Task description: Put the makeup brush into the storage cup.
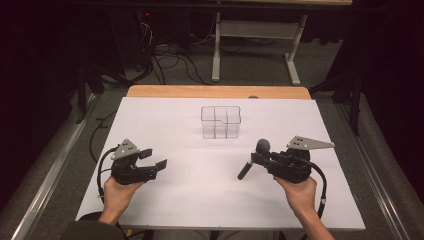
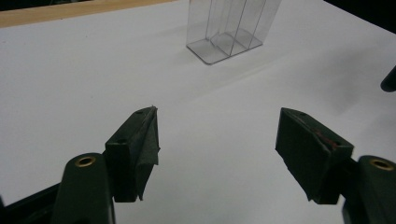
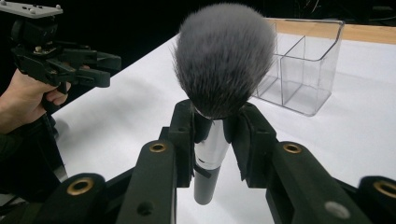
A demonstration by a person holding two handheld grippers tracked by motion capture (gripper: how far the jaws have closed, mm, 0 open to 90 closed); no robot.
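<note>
A makeup brush (image 1: 263, 146) with a grey bristle head and a black and silver handle is clamped in my right gripper (image 1: 255, 159) at the table's right. In the right gripper view the jaws are shut on the brush (image 3: 224, 56) at its silver ferrule, bristles up and handle hanging below. My right gripper (image 3: 217, 112) holds it clear of the table. My left gripper (image 1: 155, 158) hovers at the left, open with nothing between its jaws (image 2: 218, 116). A clear plastic organizer (image 1: 221, 121) with several compartments stands upright at the middle back, empty.
A white sheet (image 1: 200, 200) covers the table, with a wooden edge (image 1: 215, 91) at the back. The organizer (image 2: 229, 28) stands ahead of the left gripper and to the right in the right gripper view (image 3: 303, 70). Cables and a table frame (image 1: 216, 60) lie on the floor behind.
</note>
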